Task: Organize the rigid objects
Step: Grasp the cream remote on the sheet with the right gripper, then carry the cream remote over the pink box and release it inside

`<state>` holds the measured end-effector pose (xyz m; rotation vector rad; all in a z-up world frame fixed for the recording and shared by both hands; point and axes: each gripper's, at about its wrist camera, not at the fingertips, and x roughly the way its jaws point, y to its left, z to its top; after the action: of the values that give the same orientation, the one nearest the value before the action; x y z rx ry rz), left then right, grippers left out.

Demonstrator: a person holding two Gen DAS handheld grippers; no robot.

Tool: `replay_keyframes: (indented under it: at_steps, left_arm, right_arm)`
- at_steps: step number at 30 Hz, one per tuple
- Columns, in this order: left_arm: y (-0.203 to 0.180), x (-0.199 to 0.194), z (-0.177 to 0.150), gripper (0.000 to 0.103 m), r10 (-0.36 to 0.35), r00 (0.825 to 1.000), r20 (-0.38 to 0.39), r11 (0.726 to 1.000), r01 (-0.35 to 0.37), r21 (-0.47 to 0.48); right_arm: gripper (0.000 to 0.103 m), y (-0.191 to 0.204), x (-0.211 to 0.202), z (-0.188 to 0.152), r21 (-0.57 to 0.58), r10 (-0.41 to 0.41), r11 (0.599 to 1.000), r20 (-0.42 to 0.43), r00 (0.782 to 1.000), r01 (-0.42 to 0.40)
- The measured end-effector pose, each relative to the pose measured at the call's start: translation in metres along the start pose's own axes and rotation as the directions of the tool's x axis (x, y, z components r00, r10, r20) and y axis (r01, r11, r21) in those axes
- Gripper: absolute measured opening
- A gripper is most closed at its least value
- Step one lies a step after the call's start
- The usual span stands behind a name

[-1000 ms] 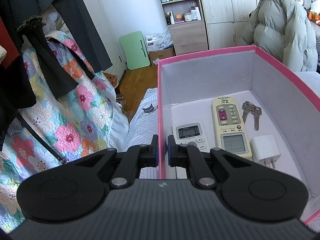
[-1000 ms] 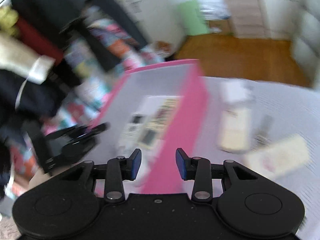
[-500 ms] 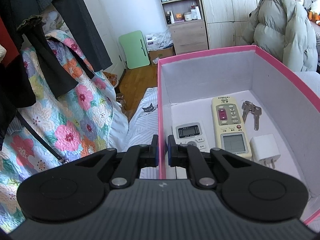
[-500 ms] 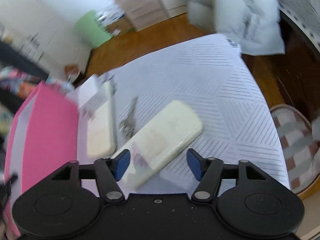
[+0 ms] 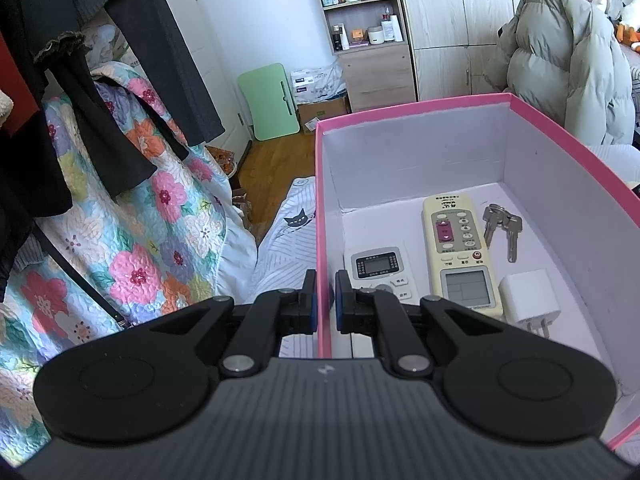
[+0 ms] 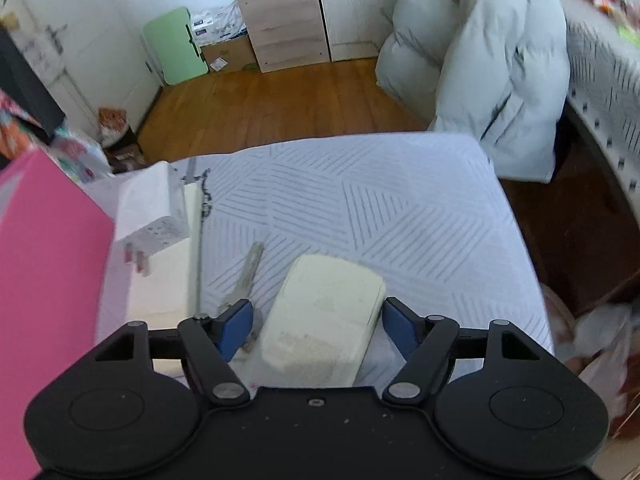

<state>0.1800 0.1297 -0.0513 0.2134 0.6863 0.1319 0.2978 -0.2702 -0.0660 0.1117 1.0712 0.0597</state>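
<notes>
A cream remote lay face down on the striped bed, outside the pink box, and was straddled by the right gripper, whose fingers were spread wide without touching it, presumably ready for a grasp. The box's left wall was pinched by the narrow fingers of the left gripper, seemingly to steady it.
</notes>
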Motion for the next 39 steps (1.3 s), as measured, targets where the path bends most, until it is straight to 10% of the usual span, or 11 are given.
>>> replay_keyframes:
  at_steps: [10, 15, 25, 39]
  left_arm:
    - [0.0, 0.002, 0.001, 0.007, -0.009, 1.0, -0.007, 1.0, 0.009, -0.004]
    - [-0.001, 0.002, 0.001, 0.007, -0.007, 1.0, -0.007, 1.0, 0.007, -0.009]
    - [-0.001, 0.003, 0.0, 0.007, -0.013, 1.0, -0.004, 1.0, 0.013, -0.014]
    - [-0.002, 0.003, 0.0, 0.007, -0.007, 1.0, -0.004, 1.0, 0.007, -0.009]
  right_arm:
    - [0.072, -0.004, -0.002, -0.003, -0.075, 0.025, 0.997, -0.015, 1.0, -0.027]
    - [0.091, 0.011, 0.005, -0.006, -0.096, -0.05, 0.994, -0.039, 0.998, 0.046]
    - [0.067, -0.009, -0.026, -0.016, 0.017, 0.074, 0.997, 0.063, 0.995, -0.075]
    - [0.062, 0.007, -0.137, -0.076, -0.085, 0.218, 0.976, 0.334, 0.917, -0.201]
